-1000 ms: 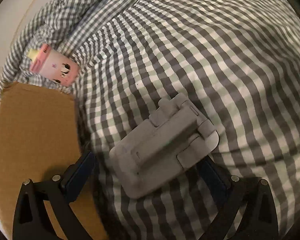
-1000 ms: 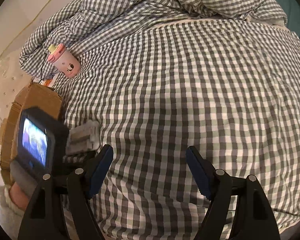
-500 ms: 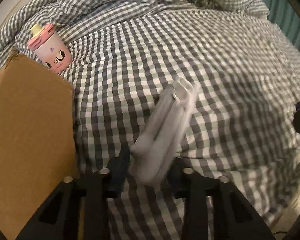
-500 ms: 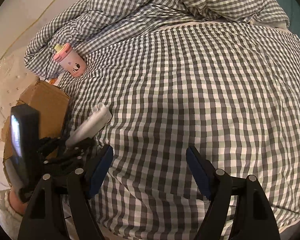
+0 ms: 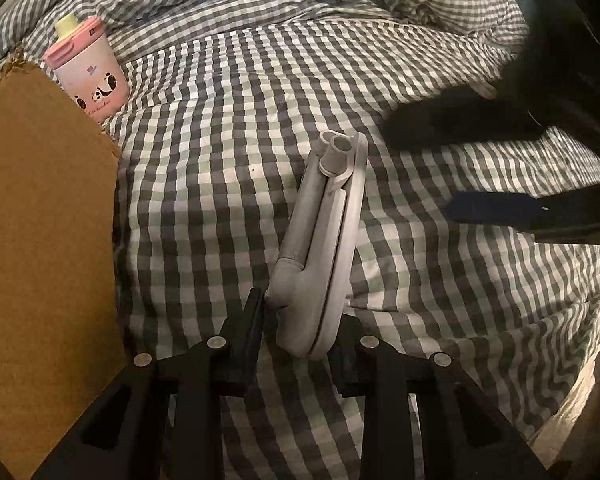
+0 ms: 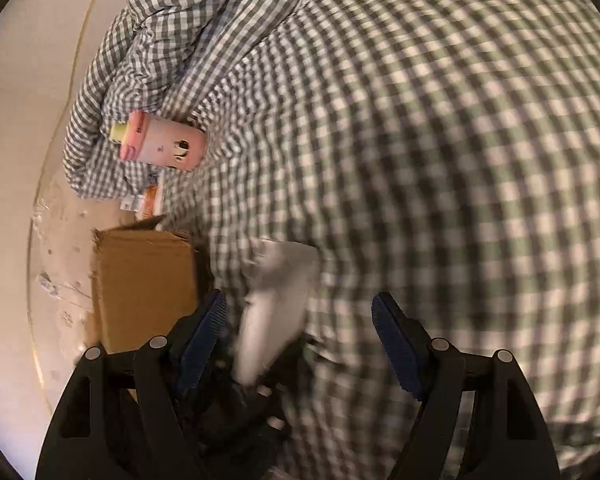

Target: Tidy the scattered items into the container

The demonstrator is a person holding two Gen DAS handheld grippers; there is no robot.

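Note:
My left gripper (image 5: pixel 300 320) is shut on a grey folded stand (image 5: pixel 320 240) and holds it edge-up above the checked bedding. The stand shows blurred in the right wrist view (image 6: pixel 272 308). A brown cardboard box (image 5: pixel 40 240) stands just left of it, also in the right wrist view (image 6: pixel 144 288). A pink cup with a panda print (image 5: pixel 88 72) lies beyond the box against the rumpled duvet, also in the right wrist view (image 6: pixel 160 144). My right gripper (image 6: pixel 300 336) is open and empty, just right of the held stand; one of its blue fingers (image 5: pixel 496 208) shows in the left wrist view.
A grey-and-white checked duvet (image 5: pixel 340 80) covers the bed, bunched up at the back. An orange-and-white packet (image 6: pixel 146 204) lies between the cup and the box. A pale wall or floor (image 6: pixel 28 160) lies to the left of the bed.
My left gripper closed on the stand, lifted it and turned it edge-up. My right gripper swung left and closer to the box and the held stand.

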